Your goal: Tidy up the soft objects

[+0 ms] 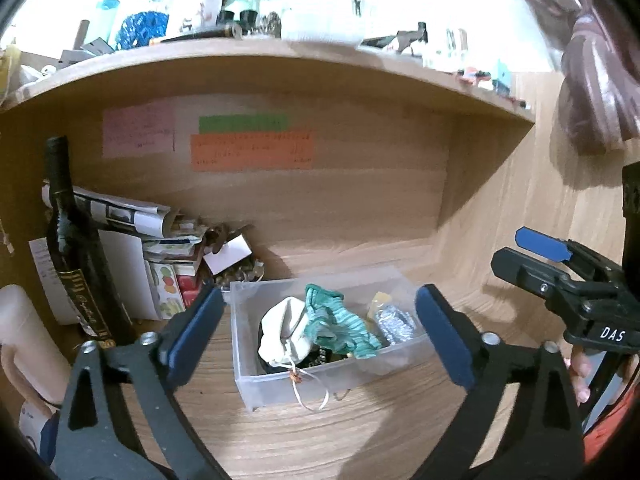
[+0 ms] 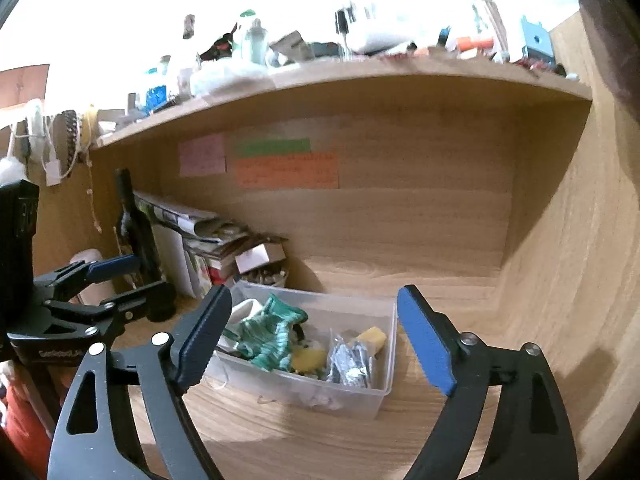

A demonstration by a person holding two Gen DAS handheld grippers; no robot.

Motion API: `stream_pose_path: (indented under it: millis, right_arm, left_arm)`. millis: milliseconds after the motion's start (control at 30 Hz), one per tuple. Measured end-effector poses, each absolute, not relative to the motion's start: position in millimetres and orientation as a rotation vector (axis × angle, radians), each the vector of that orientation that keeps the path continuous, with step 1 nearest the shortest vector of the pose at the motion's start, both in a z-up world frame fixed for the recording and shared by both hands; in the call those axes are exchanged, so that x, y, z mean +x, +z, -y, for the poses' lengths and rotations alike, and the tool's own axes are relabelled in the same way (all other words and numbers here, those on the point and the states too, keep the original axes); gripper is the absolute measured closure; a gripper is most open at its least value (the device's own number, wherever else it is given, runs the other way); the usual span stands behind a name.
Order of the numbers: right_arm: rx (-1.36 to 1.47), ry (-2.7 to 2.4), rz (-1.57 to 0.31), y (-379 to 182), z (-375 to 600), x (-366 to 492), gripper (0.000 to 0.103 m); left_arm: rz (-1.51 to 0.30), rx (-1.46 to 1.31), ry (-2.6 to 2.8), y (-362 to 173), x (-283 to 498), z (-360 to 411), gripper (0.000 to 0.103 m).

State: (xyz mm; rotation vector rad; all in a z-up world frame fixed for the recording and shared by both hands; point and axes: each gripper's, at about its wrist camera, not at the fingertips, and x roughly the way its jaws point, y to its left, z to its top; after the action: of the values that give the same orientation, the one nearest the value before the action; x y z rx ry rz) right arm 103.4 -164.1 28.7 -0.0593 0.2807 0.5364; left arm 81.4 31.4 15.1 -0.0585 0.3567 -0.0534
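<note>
Two grippers: both hovered over the wooden desk [image 1: 320, 432], pointed at one clear plastic bin [image 1: 256, 384].
White jug: stood at the far left edge [image 1: 24, 332], beside the bottle.
Dark bottle: upright at the left [image 1: 76, 264], its gold label script too blurred to read.
Paper stack: folded papers and small boxes [image 1: 160, 236] leaned against the back panel just right of the bottle; print unreadable.
Sticky notes: pink [image 1: 138, 132], green [image 1: 243, 123] and orange [image 1: 252, 152] on the back panel; handwriting too small to read.
Left gripper: jaws spread wide with nothing between them [image 1: 320, 336], one blue-padded finger on each side of the bin.
Clear plastic bin: sat on the desk, near the middle of the alcove.
Bin contents, left: a cream drawstring pouch [image 1: 286, 332] with its cord trailing over the front wall.
Bin contents, middle: a teal knitted cloth [image 1: 340, 324] lay crumpled against the pouch.
Bin contents, right: a yellow sponge piece [image 2: 372, 338] and a crinkled silver packet [image 2: 352, 364].
Right gripper: jaws spread apart and empty [image 2: 316, 340], framing the bin in its own view.
Writing: "DAS" in white on the right gripper's body, seen from the left wrist.
Upper shelf: crowded with bottles and clutter [image 2: 360, 68], washed out by glare.
</note>
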Motion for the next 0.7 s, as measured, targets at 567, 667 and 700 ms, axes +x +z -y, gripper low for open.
stream_pose_path:
  millis: [567, 667, 700]
  right_arm:
    - [-0.049, 0.537, -0.214, 37.0, 170.0, 73.3, 0.000]
    - [-0.050, 0.536, -0.215, 37.1, 168.6, 72.7, 0.000]
    - [-0.050, 0.536, -0.215, 37.1, 168.6, 72.9, 0.000]
  left_arm:
    - [-0.317, -0.077, -0.034, 22.3, 55.6, -28.1, 0.000]
    - [-0.312, -0.073, -0.027, 22.7, 54.2, -26.5, 0.000]
    - [-0.311, -0.073, -0.024, 22.9, 53.9, -25.9, 0.000]
